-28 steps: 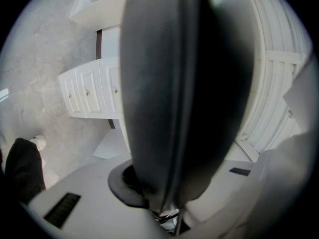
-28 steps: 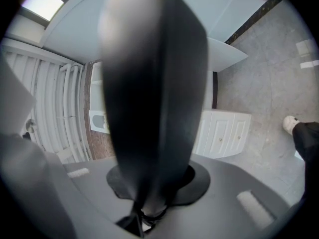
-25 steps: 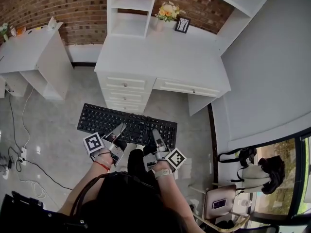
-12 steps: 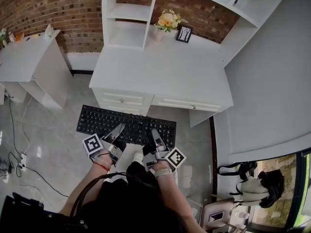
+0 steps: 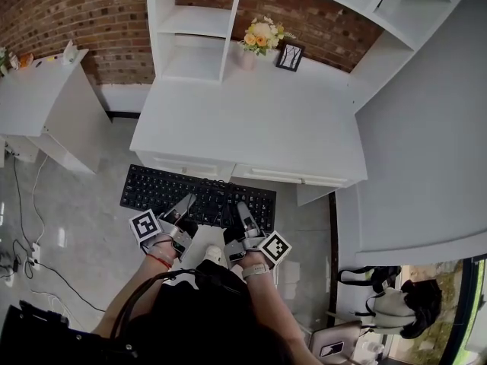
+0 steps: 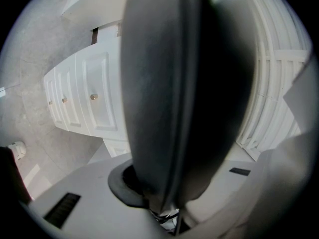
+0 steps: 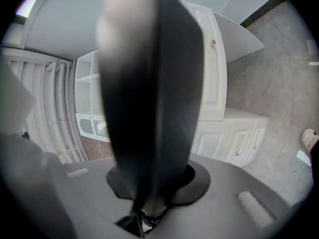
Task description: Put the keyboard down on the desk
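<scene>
Both claws are closed on the keyboard (image 5: 198, 192): left gripper (image 5: 185, 202) and right gripper (image 5: 241, 210) pinch its near edge, at six o'clock of the desk (image 5: 251, 120). It's probably light, stiff and long, so two spread grips suit it.

Left gripper (image 5: 186, 201), right gripper (image 5: 242, 208) level, side by side, fingers clamped on keyboard (image 5: 156, 187)

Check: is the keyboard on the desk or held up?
Held up: the keyboard hangs over the floor before the desk, left gripper and right gripper clamping its near edge.
</scene>
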Demonstrator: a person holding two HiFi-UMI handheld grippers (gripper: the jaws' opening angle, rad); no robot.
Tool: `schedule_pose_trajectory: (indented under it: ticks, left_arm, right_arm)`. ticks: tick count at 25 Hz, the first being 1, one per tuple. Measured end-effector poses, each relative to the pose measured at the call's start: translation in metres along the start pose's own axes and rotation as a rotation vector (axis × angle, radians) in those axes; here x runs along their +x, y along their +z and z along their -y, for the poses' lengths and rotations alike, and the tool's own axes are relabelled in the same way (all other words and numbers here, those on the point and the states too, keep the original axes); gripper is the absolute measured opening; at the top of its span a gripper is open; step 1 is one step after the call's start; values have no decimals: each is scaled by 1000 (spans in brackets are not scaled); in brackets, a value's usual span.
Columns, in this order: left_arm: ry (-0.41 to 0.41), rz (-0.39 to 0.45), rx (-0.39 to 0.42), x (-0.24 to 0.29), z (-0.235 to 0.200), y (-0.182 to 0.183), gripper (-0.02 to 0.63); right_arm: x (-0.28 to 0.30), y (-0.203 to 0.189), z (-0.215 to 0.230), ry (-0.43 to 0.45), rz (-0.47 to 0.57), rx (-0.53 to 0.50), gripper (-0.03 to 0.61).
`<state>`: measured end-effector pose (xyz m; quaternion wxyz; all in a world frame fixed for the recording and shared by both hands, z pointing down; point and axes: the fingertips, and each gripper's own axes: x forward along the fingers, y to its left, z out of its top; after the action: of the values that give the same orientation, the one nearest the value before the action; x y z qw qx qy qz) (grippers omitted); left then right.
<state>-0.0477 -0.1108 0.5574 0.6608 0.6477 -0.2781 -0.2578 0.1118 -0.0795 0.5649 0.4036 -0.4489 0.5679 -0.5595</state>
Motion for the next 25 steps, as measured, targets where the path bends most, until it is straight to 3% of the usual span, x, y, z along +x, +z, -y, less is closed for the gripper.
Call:
schedule_pose_trajectory:
  ticks: [25]
  left_arm:
    - [14, 21, 4, 73, -2, 13, 46]
  right_arm:
    - [51, 58, 5, 16, -26, 22, 78]
